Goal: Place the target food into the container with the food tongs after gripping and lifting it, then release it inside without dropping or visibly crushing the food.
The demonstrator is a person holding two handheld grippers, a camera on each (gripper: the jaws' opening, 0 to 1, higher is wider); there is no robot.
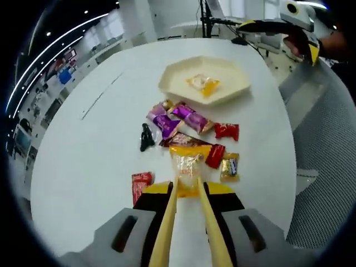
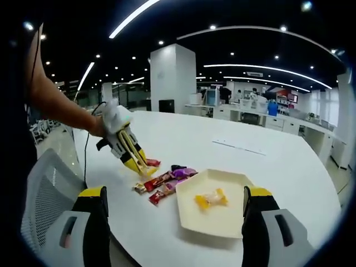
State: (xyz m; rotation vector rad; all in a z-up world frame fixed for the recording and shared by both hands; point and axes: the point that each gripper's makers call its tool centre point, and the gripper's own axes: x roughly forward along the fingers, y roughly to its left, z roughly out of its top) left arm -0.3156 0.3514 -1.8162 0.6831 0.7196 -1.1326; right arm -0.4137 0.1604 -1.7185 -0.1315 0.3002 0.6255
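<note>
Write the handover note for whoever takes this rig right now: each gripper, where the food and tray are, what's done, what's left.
Left gripper: holds the food tongs, whose tips close around a clear, yellow-ended snack packet lying on the white table; not lifted yet.
Right gripper: open, empty, hovering near the tray.
Tray: one yellow wrapped candy already inside.
Pile: purple, red and other wrapped snacks plus a small black item sit loose between tray and tongs.
Left: lift the packet gently, carry it to the tray, release inside.
</note>
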